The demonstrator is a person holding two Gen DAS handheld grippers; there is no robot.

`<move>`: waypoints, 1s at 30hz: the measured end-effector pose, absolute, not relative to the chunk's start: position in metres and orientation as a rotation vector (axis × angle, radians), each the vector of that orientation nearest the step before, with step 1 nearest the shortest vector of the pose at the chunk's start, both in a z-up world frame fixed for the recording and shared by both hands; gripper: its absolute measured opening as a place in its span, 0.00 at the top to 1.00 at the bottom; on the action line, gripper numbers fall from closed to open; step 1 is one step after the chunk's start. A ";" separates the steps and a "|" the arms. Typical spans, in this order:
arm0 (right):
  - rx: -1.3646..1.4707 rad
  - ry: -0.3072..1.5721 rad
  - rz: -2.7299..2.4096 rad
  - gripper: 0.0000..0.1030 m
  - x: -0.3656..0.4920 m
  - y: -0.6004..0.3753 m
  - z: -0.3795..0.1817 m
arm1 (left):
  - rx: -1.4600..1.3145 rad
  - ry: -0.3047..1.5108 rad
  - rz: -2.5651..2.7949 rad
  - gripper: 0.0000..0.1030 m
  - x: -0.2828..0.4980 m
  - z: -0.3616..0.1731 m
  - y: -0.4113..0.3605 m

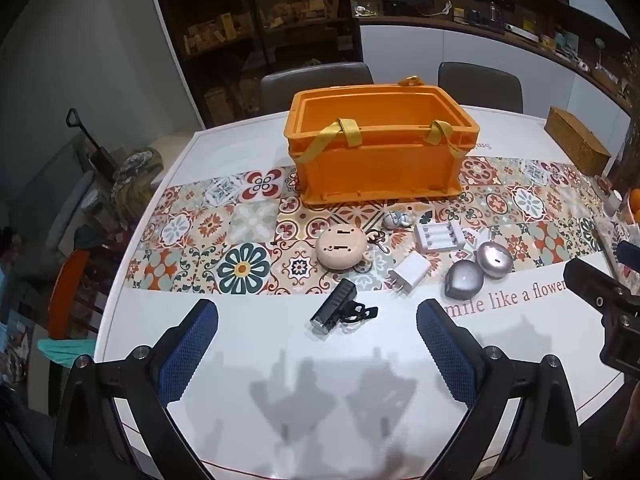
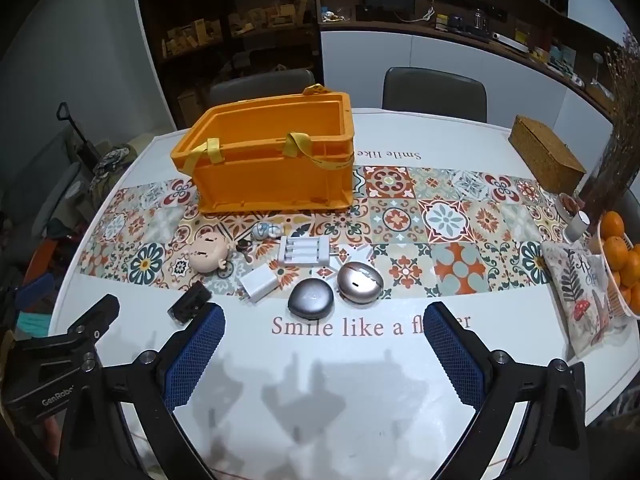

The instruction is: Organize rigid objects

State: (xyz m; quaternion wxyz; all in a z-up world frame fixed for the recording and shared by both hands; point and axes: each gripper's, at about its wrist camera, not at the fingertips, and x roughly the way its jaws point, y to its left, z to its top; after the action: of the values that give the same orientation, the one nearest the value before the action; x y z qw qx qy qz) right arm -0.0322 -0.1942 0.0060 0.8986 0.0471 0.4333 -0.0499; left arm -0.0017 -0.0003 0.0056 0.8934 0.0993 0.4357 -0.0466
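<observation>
Both jaws are seen spread wide with nothing between them: the left hand-held gripper [image 1: 318,354] and the right hand-held gripper [image 2: 324,356] are held above the near, bare part of the surface [image 2: 320,360]. An orange crate [image 1: 380,152] is set on the tiled runner. Just in front of it are laid a black bike light [image 1: 336,310], a white charger plug [image 1: 410,274], a battery case [image 1: 438,236], two silver pebble-shaped cases [image 2: 310,300] and a pink round toy [image 1: 340,246].
</observation>
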 end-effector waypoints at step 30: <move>0.108 0.913 -0.090 0.03 -0.033 -0.197 0.003 | 0.182 0.960 -0.114 0.02 0.002 -0.003 0.002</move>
State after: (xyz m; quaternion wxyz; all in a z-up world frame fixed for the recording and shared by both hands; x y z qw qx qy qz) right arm -0.0334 -0.1966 0.0025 0.8952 0.0522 0.4404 -0.0434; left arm 0.0020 0.0021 -0.0026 0.8813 0.0872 0.4611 -0.0550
